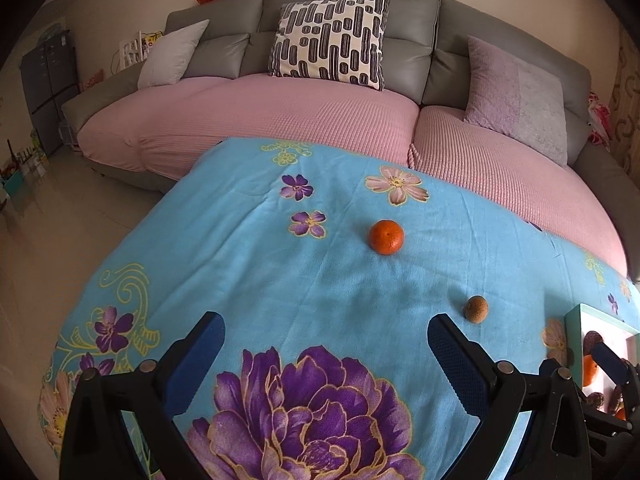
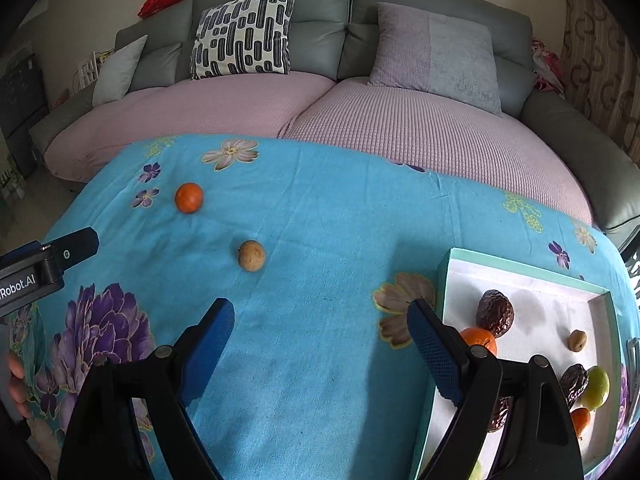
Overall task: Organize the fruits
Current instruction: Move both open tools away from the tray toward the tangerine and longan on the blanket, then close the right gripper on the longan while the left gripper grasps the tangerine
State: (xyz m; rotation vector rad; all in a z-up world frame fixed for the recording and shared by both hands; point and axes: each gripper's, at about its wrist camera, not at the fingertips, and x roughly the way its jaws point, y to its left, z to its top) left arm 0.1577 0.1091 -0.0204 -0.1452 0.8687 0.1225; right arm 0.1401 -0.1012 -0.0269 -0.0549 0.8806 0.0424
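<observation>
Right wrist view shows the right gripper (image 2: pixel 320 336) with its blue fingers spread wide and nothing between them, hanging over the flowered blue cloth (image 2: pixel 320 240) beside the tray (image 2: pixel 520 270). The tray sits at the right edge of the table and already holds several fruits — a wrinkled dark one (image 2: pixel 495 313), an orange (image 2: pixel 480 340), a small brown one (image 2: pixel 577 340) and a green one (image 2: pixel 597 386) among them. Two fruits are left loose on the cloth, well apart from the tray: a small orange (image 2: pixel 189 197) toward the far left and a brown round fruit (image 2: pixel 251 255) nearer the middle. In the left wrist view the left gripper (image 1: pixel 324 334) is likewise spread and empty, with both loose fruits ahead of it and to its right. The risks lie in the fruit and the cloth, I think. Both pieces are round and the cloth is soft and wrinkled — a finger that touches one side first could nudge it rolling, perhaps toward the table edge or the sofa (image 2: pixel 400 128). The brown one is small, so a wide closing grip may pinch it off-centre and pop it out. The fingers could also snag a fold of cloth. At the tray, a dropped fruit could knock the others or bounce over the low rim.
</observation>
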